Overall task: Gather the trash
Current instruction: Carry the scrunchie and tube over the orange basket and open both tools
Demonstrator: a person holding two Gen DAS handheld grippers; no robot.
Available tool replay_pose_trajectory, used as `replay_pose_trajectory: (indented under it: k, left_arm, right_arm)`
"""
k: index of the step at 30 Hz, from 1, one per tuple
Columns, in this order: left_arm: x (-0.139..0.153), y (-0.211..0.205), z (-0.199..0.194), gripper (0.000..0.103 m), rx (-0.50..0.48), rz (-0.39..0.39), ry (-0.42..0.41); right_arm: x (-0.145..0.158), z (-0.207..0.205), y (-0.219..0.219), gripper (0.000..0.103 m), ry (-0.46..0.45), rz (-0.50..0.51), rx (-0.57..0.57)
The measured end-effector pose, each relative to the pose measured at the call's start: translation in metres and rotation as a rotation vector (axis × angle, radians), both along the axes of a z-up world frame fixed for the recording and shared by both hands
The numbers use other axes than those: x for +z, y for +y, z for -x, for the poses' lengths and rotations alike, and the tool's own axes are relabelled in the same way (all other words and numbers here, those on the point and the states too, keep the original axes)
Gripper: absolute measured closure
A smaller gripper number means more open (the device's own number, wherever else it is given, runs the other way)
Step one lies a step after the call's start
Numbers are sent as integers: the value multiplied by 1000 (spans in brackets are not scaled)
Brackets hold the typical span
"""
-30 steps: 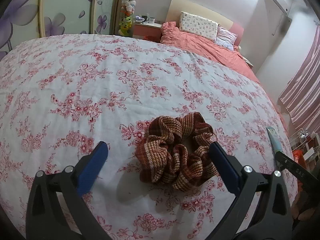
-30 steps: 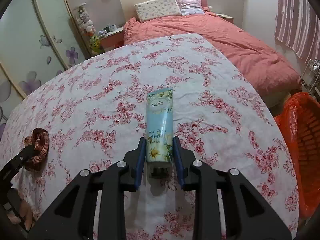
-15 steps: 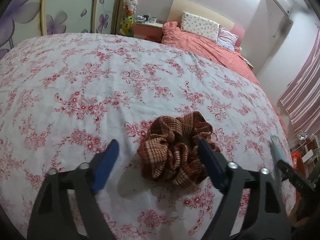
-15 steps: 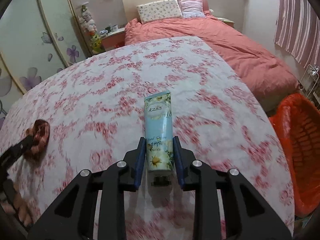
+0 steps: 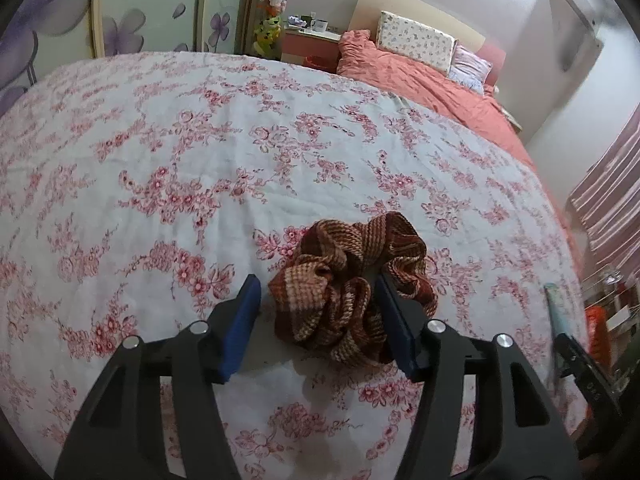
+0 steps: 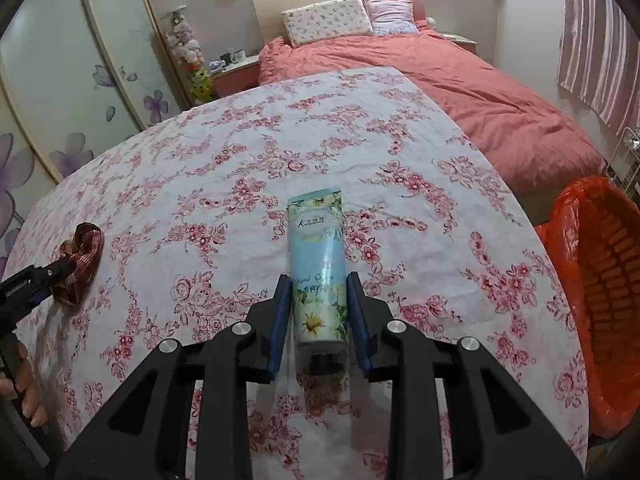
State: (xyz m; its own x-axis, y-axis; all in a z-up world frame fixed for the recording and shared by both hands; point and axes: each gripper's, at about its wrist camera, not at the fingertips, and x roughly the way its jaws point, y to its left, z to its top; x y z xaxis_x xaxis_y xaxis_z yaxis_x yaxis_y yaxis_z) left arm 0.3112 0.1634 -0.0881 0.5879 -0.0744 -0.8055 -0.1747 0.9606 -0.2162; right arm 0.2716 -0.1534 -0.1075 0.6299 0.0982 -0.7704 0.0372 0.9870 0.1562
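1. Left wrist view: the left gripper (image 5: 318,312) points steeply down at the flowered cloth (image 5: 200,160), and its jaws are closing around a brown plaid scrunchie (image 5: 352,284). The scrunchie lies on the cloth between the two blue pads. The right-hand pad (image 5: 394,328) already presses into its folds, while the left-hand pad (image 5: 242,324) stands just beside it with a strip of cloth showing between. So it is straddled, not yet pinched from both sides. Sitting low and soft, it needs the fingers down at cloth level, which likely explains the steep tilt.

2. Left wrist view, beyond the right-hand finger: the tip of the blue tube (image 5: 558,308) shows at the frame's edge, carried by the other gripper.

3. Right wrist view: the right gripper (image 6: 320,312) is narrowly parted and clamped on a hand cream tube (image 6: 318,264). Both pads grip its lower body, the cap end sits back between the fingers, and the flat crimped end juts forward above the cloth. Gripping near the cap probably keeps the tube from drooping.

4. Right wrist view, right of the fingers: an orange basket (image 6: 600,300) lined with a bag stands beside the table, seemingly where the trash goes. Far left of the fingers, the scrunchie sits at the left gripper's tips.
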Motion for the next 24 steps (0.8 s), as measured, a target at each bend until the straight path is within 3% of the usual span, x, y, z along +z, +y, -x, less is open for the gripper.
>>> replay_pose_trajectory:
  k: [5, 9, 17, 24]
  left_arm:
    - [-2, -15, -8, 72, -14, -90, -11]
    - [1, -17, -8, 82, -25, -77, -26]
    - [28, -26, 9, 84, -70, -59, -112]
    - [70, -65, 43, 84, -167, -65, -208]
  right_arm:
    - [0, 2, 4, 74, -8, 37, 12]
    - [0, 4, -3, 75, -11, -31, 9]
    - [19, 24, -17, 75, -64, -130, 0]
    - [56, 64, -36, 75, -172, -171, -37]
